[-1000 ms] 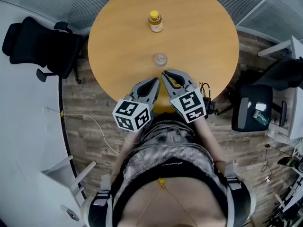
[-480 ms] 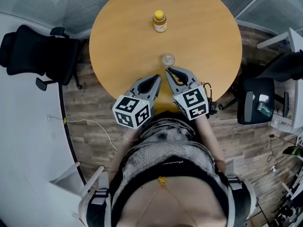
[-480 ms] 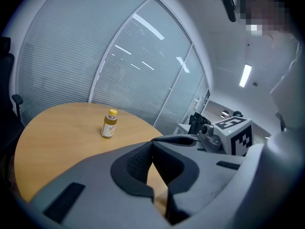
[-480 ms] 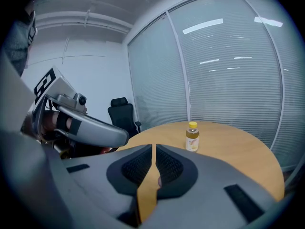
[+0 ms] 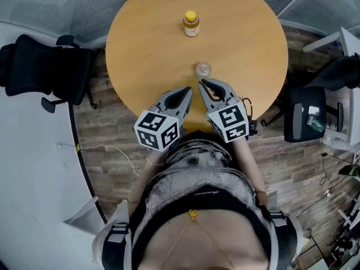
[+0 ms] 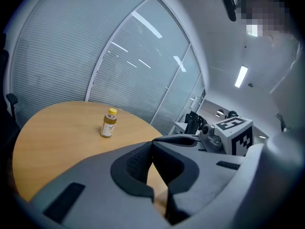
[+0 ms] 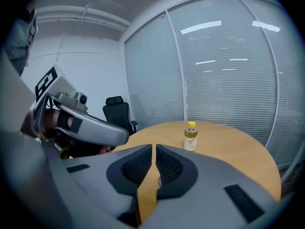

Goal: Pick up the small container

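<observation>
Wooden worktop (image 5: 146, 49) lay beneath both grippers. The left gripper (image 5: 188, 90) and the right gripper (image 5: 203, 84) each had their fingers pressed together, nothing between them. The small container (image 5: 203, 68), clear and light-looking, stood just ahead of the right fingers' tips; a yellow-capped bottle (image 5: 191, 23) stood well beyond. Pushing forward with the fingers together would probably have shoved or tipped the container; they needed to part first.
</observation>
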The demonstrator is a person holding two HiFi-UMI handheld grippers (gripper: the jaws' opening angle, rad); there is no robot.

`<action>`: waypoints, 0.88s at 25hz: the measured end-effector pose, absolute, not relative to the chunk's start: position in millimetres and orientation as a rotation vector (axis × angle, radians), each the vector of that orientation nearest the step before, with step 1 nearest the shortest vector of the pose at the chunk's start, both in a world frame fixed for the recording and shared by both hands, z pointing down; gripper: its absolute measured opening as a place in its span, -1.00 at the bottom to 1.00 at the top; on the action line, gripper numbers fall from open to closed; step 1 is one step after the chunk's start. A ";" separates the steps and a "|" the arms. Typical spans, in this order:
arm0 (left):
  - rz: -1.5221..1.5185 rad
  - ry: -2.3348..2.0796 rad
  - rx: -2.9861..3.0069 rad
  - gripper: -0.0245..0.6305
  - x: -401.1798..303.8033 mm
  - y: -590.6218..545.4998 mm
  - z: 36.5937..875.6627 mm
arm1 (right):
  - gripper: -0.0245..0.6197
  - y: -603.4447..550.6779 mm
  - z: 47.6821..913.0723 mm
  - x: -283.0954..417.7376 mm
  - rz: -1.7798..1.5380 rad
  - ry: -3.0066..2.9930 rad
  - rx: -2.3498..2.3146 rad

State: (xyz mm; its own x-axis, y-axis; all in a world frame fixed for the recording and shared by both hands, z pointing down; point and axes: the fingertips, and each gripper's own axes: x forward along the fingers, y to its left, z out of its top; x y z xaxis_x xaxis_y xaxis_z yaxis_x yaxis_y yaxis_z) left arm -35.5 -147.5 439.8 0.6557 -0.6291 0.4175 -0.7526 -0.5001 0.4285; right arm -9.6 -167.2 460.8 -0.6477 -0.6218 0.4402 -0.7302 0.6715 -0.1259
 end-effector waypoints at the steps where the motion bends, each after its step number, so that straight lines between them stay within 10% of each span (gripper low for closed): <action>1: 0.278 -1.063 2.284 -0.86 -36.3 -146.8 440.6 | -0.80 -166.9 461.3 -10.0 0.414 -2.522 1.067; 22: 0.274 -1.055 2.275 -0.86 -43.2 -144.8 445.0 | -0.80 -179.3 475.6 -5.3 0.396 -2.454 1.120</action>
State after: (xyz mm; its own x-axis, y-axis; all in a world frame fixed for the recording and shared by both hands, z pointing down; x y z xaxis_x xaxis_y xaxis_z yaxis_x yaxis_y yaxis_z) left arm -43.2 -144.8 445.0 0.6612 -0.6214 0.4203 -0.7474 -0.4968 0.4412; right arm -5.3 -179.3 475.6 -0.5917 -0.6494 0.4777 -0.7666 0.6365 -0.0842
